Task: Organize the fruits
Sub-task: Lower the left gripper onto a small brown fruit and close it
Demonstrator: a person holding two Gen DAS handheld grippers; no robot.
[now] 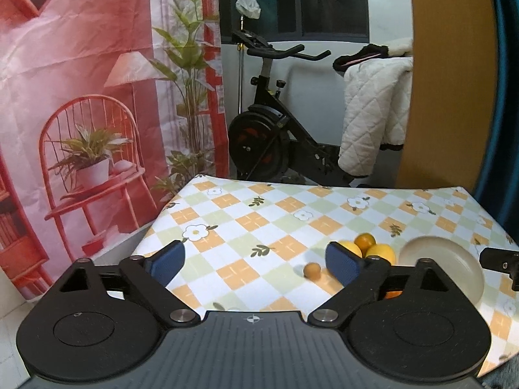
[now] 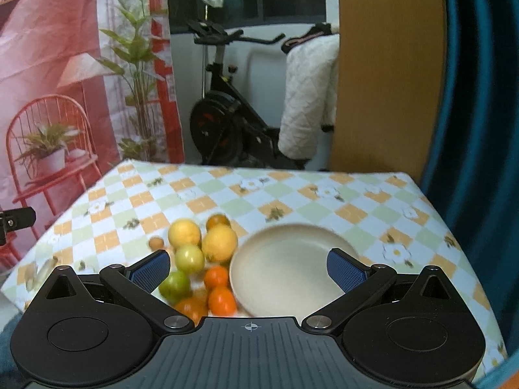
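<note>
A cream plate [image 2: 285, 265] lies empty on the checkered tablecloth [image 2: 292, 201]. Left of it sits a pile of fruit: two yellow lemons [image 2: 219, 242], a yellow-green fruit [image 2: 189, 257], a green one [image 2: 175, 285], several oranges [image 2: 222, 300] and a small brown fruit [image 2: 156, 243]. My right gripper [image 2: 248, 270] is open and empty, above the plate's left rim and the fruit. My left gripper [image 1: 256, 259] is open and empty over the table; the lemons [image 1: 381, 253], small fruit [image 1: 312, 270] and plate [image 1: 444, 259] lie to its right.
An exercise bike [image 1: 269, 123] with a white quilted cover [image 1: 373, 113] stands beyond the table's far edge. A red printed backdrop [image 1: 81, 97] hangs on the left. A wooden panel [image 1: 451, 81] and a teal curtain [image 2: 480, 97] stand on the right.
</note>
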